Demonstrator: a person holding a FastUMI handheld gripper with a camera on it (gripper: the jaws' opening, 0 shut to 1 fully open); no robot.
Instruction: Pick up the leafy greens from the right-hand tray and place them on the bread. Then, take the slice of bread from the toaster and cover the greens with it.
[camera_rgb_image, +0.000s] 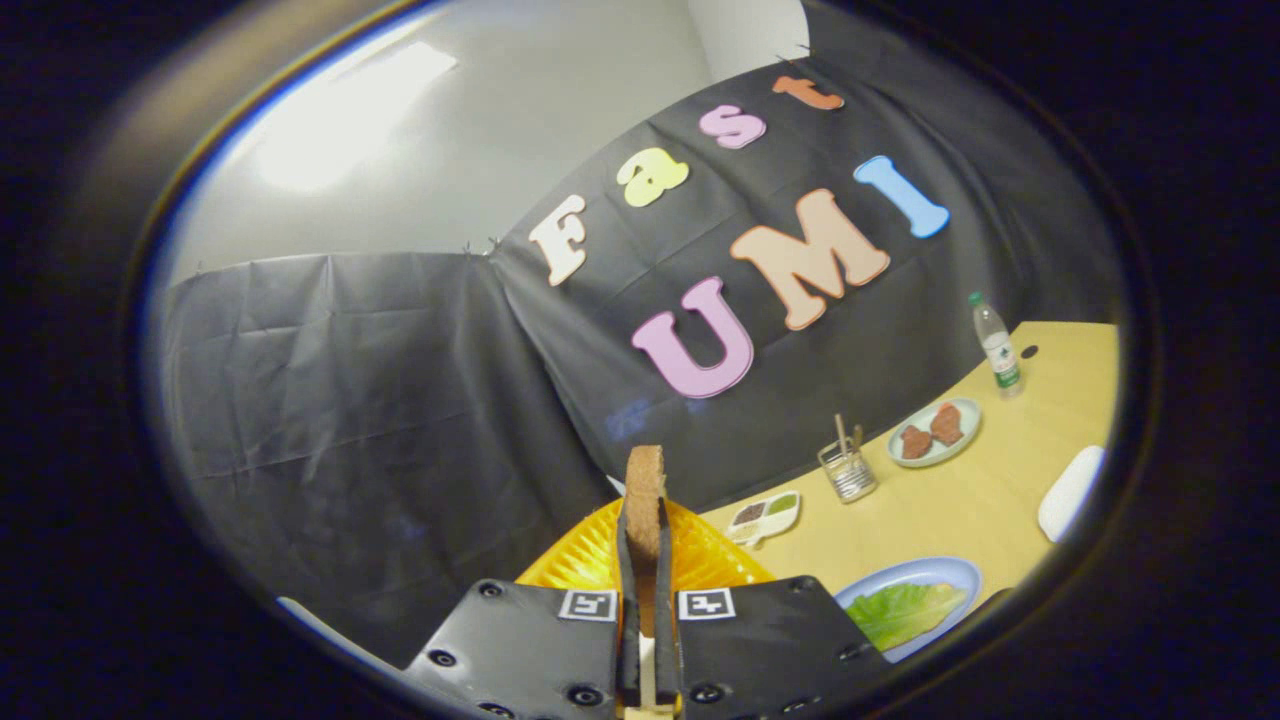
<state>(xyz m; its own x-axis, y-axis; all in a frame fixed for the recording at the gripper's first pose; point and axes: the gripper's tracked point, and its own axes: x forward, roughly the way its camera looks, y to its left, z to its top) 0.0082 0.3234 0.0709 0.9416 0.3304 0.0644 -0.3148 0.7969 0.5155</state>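
Gripping a slice of brown bread (645, 495) edge-on, the gripper (646, 560) has both fingers pressed flat against the slice's two faces, so that the slice stands upright between them and rises past their tips. Each finger's mount carries a square black-and-white marker (587, 604) near its inner edge; these are coded patterns, not readable words.

Directly behind the held slice sits a yellow ribbed thing (600, 560), most likely the toaster, its top partly hidden by the fingers.

To the right of the fingers the light wooden table (960, 500) stretches away. Nearest, just beside the right finger's mount, a pale blue plate (945, 572) holds a leaf of green lettuce (905, 612); whether bread lies under the leaf cannot be told. Farther off, just beyond the yellow thing, lies a small white divided dish (768, 517) with dark and green fillings in its compartments. Past that stands a clear glass holder (848, 472) with thin sticks leaning in it, and beside it an oval plate (935, 432) carries two brown pieces. At the table's far end a clear plastic bottle (996, 343) with a green cap stands upright; its label is too small to read. A white rounded object (1070, 492) lies at the table's right side.
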